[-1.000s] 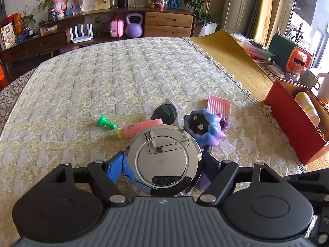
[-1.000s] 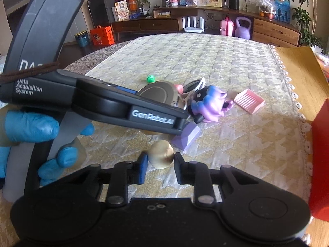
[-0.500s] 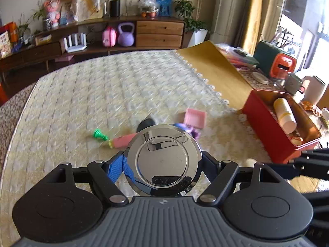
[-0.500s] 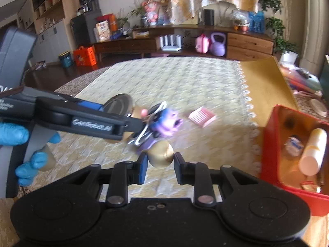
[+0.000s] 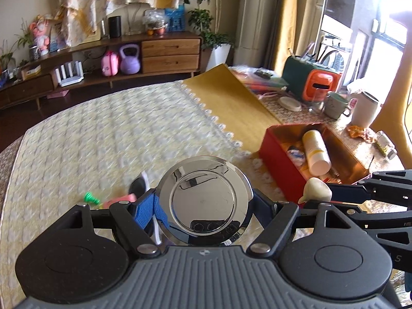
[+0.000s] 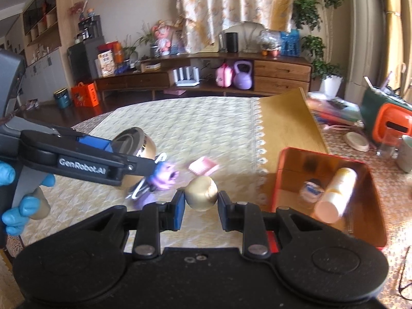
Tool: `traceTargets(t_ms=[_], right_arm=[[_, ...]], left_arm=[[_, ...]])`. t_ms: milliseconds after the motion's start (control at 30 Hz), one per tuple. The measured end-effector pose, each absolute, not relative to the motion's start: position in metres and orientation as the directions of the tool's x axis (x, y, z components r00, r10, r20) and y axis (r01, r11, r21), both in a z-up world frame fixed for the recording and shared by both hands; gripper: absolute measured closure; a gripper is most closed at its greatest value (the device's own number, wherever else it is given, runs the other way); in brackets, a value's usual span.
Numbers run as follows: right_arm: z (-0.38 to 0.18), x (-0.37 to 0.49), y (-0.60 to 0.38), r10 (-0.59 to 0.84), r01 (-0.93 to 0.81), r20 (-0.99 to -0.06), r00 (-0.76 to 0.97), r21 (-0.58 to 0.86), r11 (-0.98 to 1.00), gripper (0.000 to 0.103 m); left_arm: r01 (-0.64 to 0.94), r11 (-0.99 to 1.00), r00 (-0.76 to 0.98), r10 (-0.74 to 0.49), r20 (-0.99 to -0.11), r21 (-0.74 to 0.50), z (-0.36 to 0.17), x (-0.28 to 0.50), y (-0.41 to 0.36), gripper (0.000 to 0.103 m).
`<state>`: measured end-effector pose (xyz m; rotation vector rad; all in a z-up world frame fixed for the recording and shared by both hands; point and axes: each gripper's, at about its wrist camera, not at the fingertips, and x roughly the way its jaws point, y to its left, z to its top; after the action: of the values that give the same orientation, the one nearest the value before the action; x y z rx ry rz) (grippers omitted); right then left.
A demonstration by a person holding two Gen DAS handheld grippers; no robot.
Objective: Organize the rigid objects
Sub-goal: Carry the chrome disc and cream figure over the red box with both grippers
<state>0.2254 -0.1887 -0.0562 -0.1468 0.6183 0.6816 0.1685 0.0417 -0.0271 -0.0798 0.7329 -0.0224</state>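
Chrome disc [image 5: 204, 195] clamped in L gripper [image 5: 206, 206]; R gripper [image 6: 200, 202] pinches beige knob [image 6: 201, 193]; red box [image 6: 288, 159] nearby, bottle [image 6: 334, 193] inside.

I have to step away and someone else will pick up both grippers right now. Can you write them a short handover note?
Left gripper: shut on the round chrome tin, held off the table.
Right gripper: shut on the small cream-gold knob, also lifted.
Red open box, to the right: already holds a cream bottle and a small blue-white item.
Left on the yellow tablecloth: green pawn, pink tube, sunglasses, purple toy, pink comb.
Probably next: put both held items in the box.
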Motion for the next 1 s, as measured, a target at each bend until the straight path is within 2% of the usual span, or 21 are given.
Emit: traceTargets(t_ms=[500, 1000], right_arm=[[-0.061, 0.249, -0.262, 0.459, -0.517, -0.568, 0.683, 0.067, 0.853, 0.077], [-0.086, 0.284, -0.314, 0.391, -0.433, -0.603, 0.695, 0.082, 0.898, 0.077]], left_arm=[[0.111, 0.993, 0.723, -0.109, -0.682, -0.04, -0.021, 0.216, -0.037, 0.025], [0.221, 0.975, 0.663, -0.157, -0.731, -0.009, -0.043, 0.274, -0.115, 0.025]])
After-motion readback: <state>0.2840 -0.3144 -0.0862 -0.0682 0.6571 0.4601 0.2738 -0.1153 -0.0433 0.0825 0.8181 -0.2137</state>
